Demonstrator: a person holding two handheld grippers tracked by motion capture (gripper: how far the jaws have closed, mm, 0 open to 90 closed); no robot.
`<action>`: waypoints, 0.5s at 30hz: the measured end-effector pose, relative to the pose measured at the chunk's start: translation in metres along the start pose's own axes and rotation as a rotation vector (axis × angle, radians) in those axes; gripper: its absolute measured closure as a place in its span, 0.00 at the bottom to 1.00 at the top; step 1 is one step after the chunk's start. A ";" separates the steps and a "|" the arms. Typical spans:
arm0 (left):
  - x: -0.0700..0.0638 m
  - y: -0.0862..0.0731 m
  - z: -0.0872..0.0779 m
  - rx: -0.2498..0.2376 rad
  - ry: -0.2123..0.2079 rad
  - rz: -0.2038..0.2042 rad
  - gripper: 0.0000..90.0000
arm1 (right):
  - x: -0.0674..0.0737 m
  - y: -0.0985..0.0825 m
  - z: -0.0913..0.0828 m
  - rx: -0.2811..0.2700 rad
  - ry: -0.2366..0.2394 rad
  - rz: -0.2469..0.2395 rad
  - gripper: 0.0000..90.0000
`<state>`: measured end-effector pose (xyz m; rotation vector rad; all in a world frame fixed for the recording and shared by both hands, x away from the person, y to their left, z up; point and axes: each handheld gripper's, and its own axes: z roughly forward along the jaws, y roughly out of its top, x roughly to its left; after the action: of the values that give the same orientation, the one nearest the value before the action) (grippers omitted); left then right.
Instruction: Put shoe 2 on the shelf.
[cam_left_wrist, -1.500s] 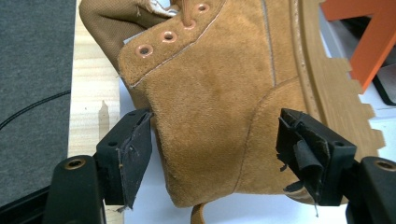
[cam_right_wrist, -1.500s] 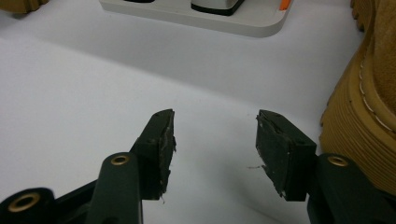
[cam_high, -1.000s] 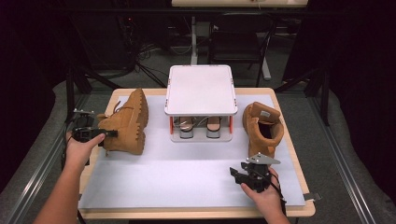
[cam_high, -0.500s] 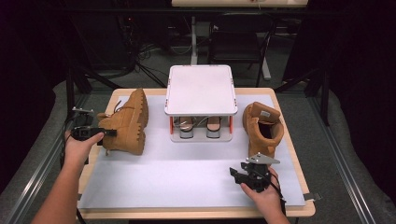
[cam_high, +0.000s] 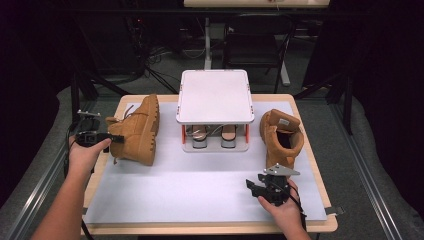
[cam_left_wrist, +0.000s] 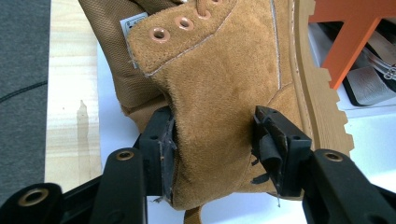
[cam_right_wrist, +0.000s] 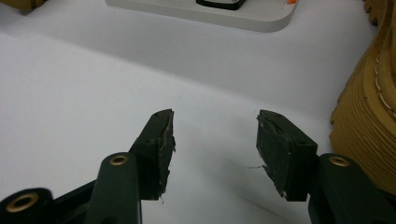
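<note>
A tan suede boot (cam_high: 137, 132) lies on its side at the left of the white mat, sole toward the rack. My left gripper (cam_high: 116, 138) comes at its heel from the left. In the left gripper view the jaws have just been closing, and both pads now press the boot's ankle (cam_left_wrist: 224, 93) between them (cam_left_wrist: 215, 116). The second tan boot (cam_high: 281, 137) stands at the right of the mat. My right gripper (cam_high: 256, 186) rests low near the front right, open (cam_right_wrist: 215, 126) over bare mat, with that boot's sole (cam_right_wrist: 373, 121) close on its right.
A white two-level shoe rack (cam_high: 215, 95) with orange posts stands at the back middle, with footwear on its lower shelf. The white mat (cam_high: 190, 190) covers most of the wooden table (cam_high: 310, 150). Dark floor and cables surround the table.
The left gripper has slid a little further onto the boot's heel. The right hand and both boots have stayed where they were.
</note>
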<state>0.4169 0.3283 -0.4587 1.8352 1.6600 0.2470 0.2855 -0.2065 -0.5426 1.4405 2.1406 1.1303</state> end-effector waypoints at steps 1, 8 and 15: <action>-0.001 0.001 -0.001 0.001 0.002 0.007 0.57 | 0.000 0.000 0.000 0.000 0.000 0.000 0.51; -0.012 0.006 -0.007 -0.013 -0.013 0.037 0.62 | 0.000 0.000 0.000 0.001 0.000 -0.002 0.51; -0.024 0.009 -0.008 -0.045 -0.042 0.051 0.66 | 0.000 0.000 0.000 0.002 0.001 -0.002 0.51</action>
<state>0.4151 0.3082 -0.4406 1.8385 1.5691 0.2636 0.2853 -0.2066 -0.5425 1.4385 2.1444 1.1281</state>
